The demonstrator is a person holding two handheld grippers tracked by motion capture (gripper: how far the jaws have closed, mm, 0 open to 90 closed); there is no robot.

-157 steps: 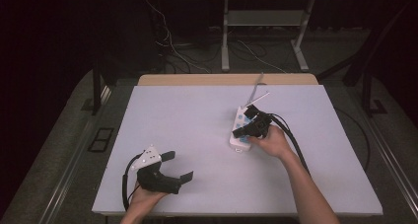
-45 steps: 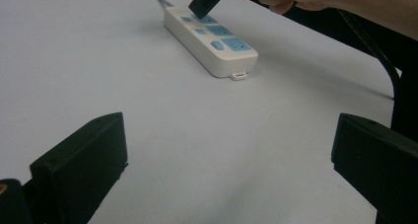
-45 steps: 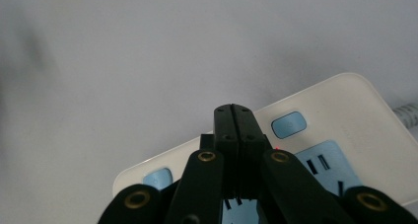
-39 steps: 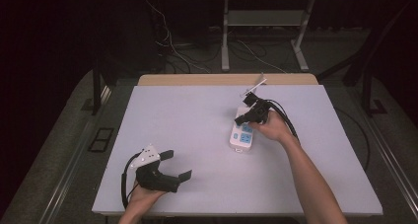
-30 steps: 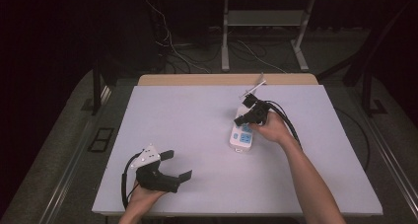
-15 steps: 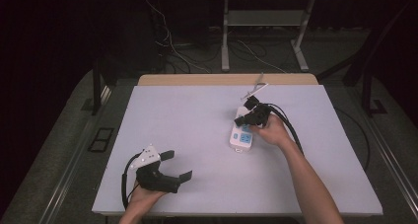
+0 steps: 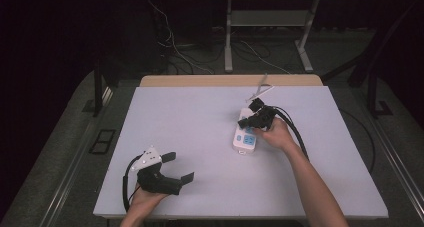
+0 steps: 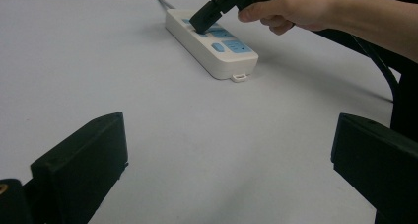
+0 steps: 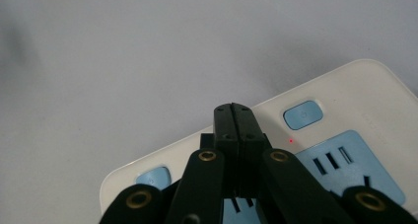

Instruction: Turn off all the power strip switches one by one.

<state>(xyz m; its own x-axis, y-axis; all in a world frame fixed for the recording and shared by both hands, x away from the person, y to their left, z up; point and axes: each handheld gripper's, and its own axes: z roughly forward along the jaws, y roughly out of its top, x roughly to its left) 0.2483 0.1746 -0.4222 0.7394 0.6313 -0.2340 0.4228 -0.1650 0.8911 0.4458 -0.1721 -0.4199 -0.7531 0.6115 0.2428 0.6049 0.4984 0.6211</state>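
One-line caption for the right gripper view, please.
Shut right gripper poised over a white power strip beside its blue switch.

Overhead view and both claw-mounted close views share the power strip (image 7: pixel 245 136).

lab or test room, not home. plain white bench (image 7: pixel 200 112) on grey carpet floor (image 7: pixel 65 152), dark unlit surround. loose cables (image 7: pixel 175 47) trailing on floor behind bench. metal-legged table frame (image 7: pixel 270 32) at back. floor socket plate (image 7: pixel 101 141) left of bench. no domestic furnishings, bare recording setup.
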